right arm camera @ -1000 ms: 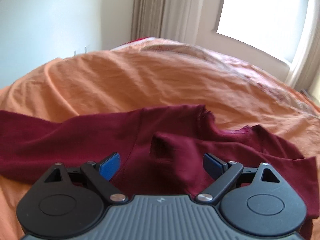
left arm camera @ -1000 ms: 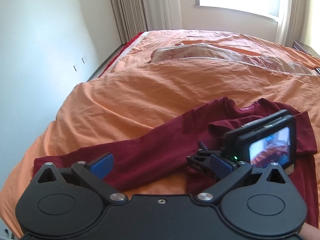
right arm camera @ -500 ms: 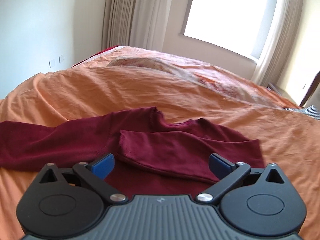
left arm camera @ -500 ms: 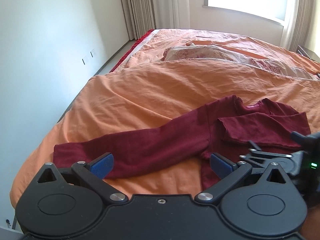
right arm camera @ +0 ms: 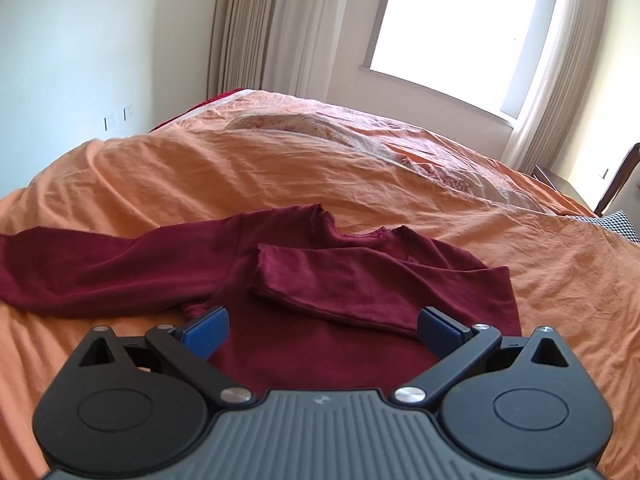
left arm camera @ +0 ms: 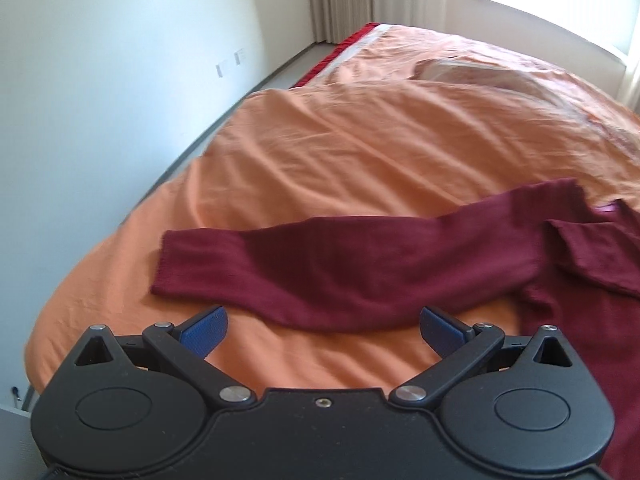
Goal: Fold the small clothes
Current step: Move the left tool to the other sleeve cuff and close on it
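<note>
On top of the orange bed cover (right arm camera: 400,168) lies my dark red top (right arm camera: 328,344), spread out near the edge of the bed closest to me. One sleeve (right arm camera: 352,284) is already folded across the chest of the top. The other long sleeve (left arm camera: 320,268) sticks straight out from the top, toward the wall side of the bed.

My left gripper (left arm camera: 322,326) hangs just in front of that long sleeve, near its middle. Its blue fingers (left arm camera: 204,326) are spread wide and hold nothing. My right gripper (right arm camera: 322,328) hangs over the body of the top, just below the folded sleeve. It is spread wide too, and it is empty.

I think the top is soft, thin and very light. It will flop and bend when I lift it, and it may slide a bit on the cover. It will not break.

I think the long sleeve comes next. A good place to pinch it is the cuff (left arm camera: 172,264), the end farthest from the top. Then I can carry it over onto the chest. I should pinch only the sleeve, not the cover under it.
</note>
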Demonstrator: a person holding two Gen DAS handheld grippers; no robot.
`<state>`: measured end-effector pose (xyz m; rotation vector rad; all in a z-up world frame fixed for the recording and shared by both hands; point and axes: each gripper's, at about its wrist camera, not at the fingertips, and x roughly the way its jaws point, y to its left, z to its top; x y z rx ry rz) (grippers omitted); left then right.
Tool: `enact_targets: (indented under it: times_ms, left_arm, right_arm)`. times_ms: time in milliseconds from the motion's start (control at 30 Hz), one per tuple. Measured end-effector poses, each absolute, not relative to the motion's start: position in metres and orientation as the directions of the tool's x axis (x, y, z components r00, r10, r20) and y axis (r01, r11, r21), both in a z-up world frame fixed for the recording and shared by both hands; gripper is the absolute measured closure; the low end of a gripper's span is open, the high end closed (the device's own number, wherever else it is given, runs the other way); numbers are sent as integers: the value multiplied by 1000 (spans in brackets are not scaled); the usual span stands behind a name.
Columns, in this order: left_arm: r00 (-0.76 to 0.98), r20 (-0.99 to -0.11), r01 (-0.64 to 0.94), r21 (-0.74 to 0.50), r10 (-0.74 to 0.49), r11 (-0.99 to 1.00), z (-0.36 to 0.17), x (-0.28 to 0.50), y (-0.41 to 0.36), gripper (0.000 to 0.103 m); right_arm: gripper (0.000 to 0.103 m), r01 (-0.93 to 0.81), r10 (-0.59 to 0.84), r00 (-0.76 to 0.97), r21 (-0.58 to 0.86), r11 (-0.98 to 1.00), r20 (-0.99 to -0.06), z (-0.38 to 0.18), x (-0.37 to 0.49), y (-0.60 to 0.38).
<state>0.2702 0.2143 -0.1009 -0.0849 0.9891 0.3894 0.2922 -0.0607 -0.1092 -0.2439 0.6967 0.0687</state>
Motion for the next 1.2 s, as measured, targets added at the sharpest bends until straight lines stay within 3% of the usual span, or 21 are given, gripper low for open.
enact_targets:
  times_ms: [367, 733, 1100, 1200]
  left_arm:
    - [496, -840, -328, 52, 219, 943, -127, 272, 292, 1]
    - [526, -844, -279, -51, 107, 959, -165, 284, 371, 1]
    - [571, -821, -170, -105, 11, 980, -196, 294, 391, 2]
    - [577, -815, -198, -78, 52, 977, -191, 291, 391, 6]
  right_arm:
    - [0, -100, -27, 766, -161, 982, -643, -89, 289, -28]
    - [0, -58, -107, 791, -248, 967, -603, -85, 280, 2]
    - [0, -60, -129, 765, -268, 962, -631, -99, 275, 1]
    - [0, -57, -128, 757, -261, 964, -641, -102, 274, 1]
